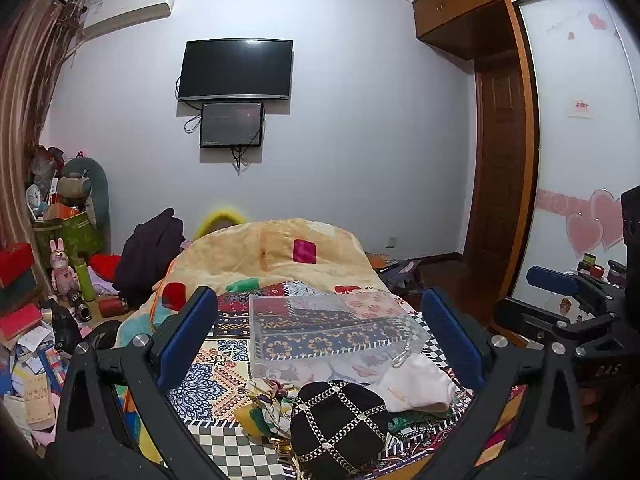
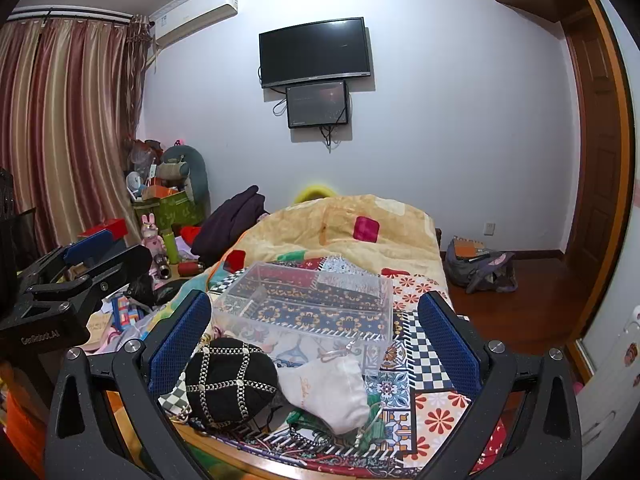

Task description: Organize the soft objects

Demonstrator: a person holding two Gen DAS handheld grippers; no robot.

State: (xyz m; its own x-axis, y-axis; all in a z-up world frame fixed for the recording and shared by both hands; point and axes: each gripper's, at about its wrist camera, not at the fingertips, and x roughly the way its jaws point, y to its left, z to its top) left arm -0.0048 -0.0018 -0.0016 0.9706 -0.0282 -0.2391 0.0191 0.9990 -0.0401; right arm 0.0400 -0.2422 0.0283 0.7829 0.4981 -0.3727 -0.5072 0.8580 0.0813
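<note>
Left hand-held gripper [image 1: 320,344]: blue pads spread wide, holding nothing, above the near end of the bed.
Right hand-held gripper [image 2: 314,344]: also spread wide and holding nothing, beside the left one.
Black pouch [image 1: 338,424]: silver chain lattice, at the bed's near edge, touching the white pouch.
White pouch [image 1: 416,386]: soft drawstring bag, just right of the black one, against the box's near wall.
Clear box [image 1: 336,324]: transparent, open-topped, on the patterned bed cover [image 2: 420,360] behind both pouches.
Yellow blanket [image 1: 276,248]: heaped at the bed's far end.
Television [image 1: 236,70]: on the far wall.
</note>
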